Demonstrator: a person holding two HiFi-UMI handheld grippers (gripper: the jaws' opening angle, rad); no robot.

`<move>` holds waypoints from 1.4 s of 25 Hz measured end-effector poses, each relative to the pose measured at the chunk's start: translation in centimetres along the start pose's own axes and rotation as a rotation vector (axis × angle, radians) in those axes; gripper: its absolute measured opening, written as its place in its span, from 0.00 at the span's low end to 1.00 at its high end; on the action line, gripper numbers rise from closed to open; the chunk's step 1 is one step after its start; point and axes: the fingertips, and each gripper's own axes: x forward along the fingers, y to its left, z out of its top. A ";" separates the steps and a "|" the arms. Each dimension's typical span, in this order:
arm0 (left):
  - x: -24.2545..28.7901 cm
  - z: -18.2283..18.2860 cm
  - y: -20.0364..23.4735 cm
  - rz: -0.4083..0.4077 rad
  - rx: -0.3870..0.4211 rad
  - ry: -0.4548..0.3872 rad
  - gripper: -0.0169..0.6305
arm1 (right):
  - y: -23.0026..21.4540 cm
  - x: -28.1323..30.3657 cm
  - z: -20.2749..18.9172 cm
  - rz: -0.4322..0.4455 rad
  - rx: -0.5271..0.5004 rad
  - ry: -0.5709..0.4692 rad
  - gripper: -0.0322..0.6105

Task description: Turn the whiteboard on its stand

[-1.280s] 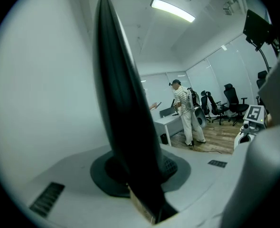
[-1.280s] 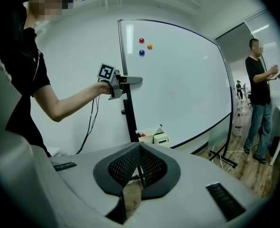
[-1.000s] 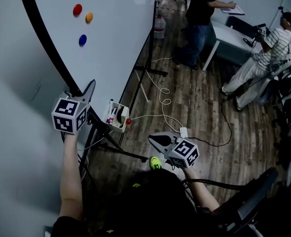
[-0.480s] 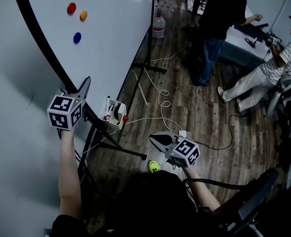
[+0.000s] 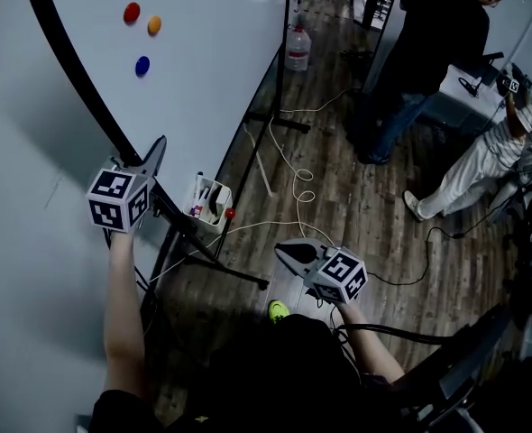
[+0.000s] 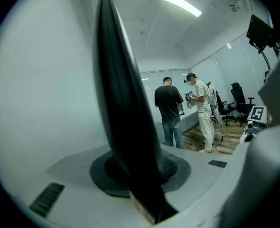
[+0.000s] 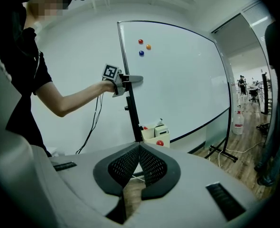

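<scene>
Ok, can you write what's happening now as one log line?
left gripper: shut on whiteboard edge | right gripper: shut, empty, away from board

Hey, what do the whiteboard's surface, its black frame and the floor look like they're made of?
The whiteboard surface is smooth, even white, likely coated steel, since magnets cling to it. The black frame is dark matte edging, probably painted metal or plastic. The floor shows wood-grain planks, possibly laminate or vinyl.

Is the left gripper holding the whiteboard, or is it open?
Shut on the whiteboard: the left gripper clamps its black frame between the pads.
</scene>
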 end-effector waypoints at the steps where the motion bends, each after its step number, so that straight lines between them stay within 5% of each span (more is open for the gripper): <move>1: 0.3 0.1 0.1 0.002 0.000 0.000 0.18 | -0.4 0.1 0.1 0.004 -0.003 -0.002 0.06; 25: 1.3 -0.1 1.1 0.033 -0.073 -0.062 0.15 | -3.0 0.0 1.1 0.063 -0.052 -0.015 0.06; 35: 0.8 0.1 1.5 0.034 -0.182 -0.083 0.12 | -3.9 -1.1 0.3 0.058 -0.025 -0.006 0.06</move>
